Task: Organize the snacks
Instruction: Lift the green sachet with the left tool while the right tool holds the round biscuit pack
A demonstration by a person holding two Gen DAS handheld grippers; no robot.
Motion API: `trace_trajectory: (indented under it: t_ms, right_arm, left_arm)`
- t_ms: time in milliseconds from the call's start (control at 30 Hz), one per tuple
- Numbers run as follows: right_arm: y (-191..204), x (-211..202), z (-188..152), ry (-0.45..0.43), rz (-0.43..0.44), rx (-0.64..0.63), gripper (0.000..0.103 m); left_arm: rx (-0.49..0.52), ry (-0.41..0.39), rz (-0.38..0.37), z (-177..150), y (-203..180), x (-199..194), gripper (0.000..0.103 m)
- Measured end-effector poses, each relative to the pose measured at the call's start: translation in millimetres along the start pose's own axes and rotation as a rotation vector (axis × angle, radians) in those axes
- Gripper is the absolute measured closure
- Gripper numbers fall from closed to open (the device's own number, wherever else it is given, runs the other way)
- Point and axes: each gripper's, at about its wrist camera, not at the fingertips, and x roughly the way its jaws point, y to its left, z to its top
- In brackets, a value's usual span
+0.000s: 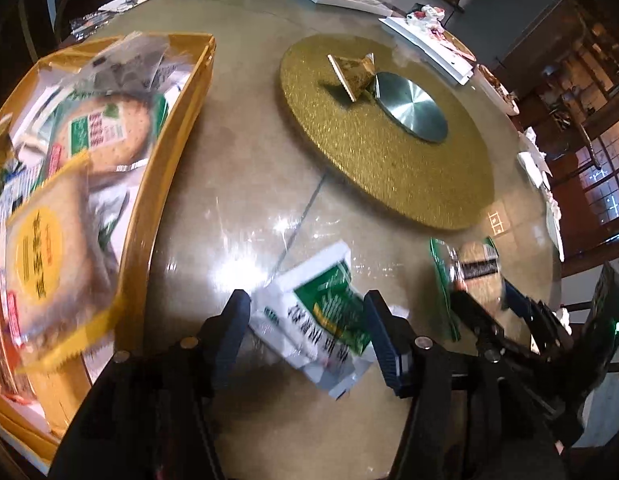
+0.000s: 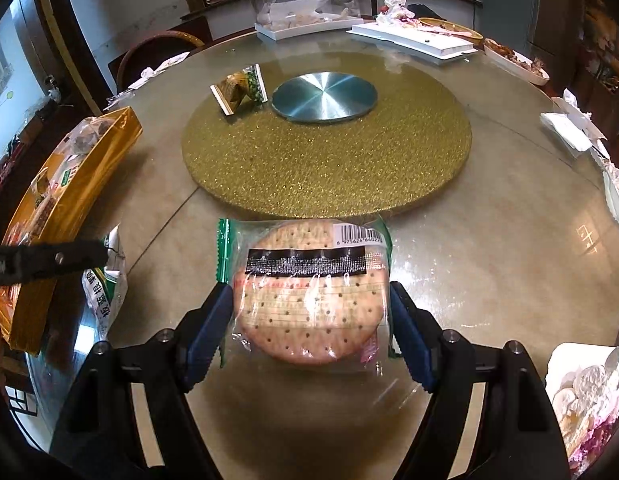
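My left gripper [image 1: 305,316] has its jaws around a white and green snack packet [image 1: 317,316], touching both sides, just above the glass table. My right gripper [image 2: 309,320] is shut on a round cracker in a clear green-edged wrapper [image 2: 309,288], held above the table. That cracker and the right gripper also show in the left wrist view [image 1: 469,268]. A gold box [image 1: 169,152] full of wrapped snacks sits to the left; it also shows in the right wrist view [image 2: 69,196]. A small gold and green snack packet [image 2: 239,92] lies on the glittery gold turntable [image 2: 329,168].
A silver disc [image 2: 324,96] sits at the turntable's centre. White trays with food scraps [image 2: 413,40] and tissues [image 2: 569,128] line the far and right table edges. A plate of food [image 2: 585,400] is at the near right. A chair [image 2: 157,52] stands at the far left.
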Motion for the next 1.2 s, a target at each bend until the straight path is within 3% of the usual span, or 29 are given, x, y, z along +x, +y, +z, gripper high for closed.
trace_trajectory:
  t_ms: [233,467,767,1000,1200]
  right_arm:
    - [1,-1,-2,0.003,-0.003,-0.001,0.025]
    - [2,-2,-2,0.005,-0.003,-0.001,0.025]
    - [0,-6,-7,0.003,-0.004,0.0,0.025]
    - [2,-5,-8,0.003,-0.003,-0.02,0.024]
    - [4,-2,-7,0.005,0.0,-0.045,0.02]
  left_arm:
    - [0.033,-0.031,-0.024,-24,-6,-12,0.044]
    - [-0.13,-0.037,-0.093,-10,-5,-1,0.044]
    - [-0.068,-0.1,0.052,7,-26,22,0.042]
    - [0.174,-0.167,0.255,-17,-49,31,0.043]
    - [0.197,-0.218,0.255,-23,-45,29,0.047]
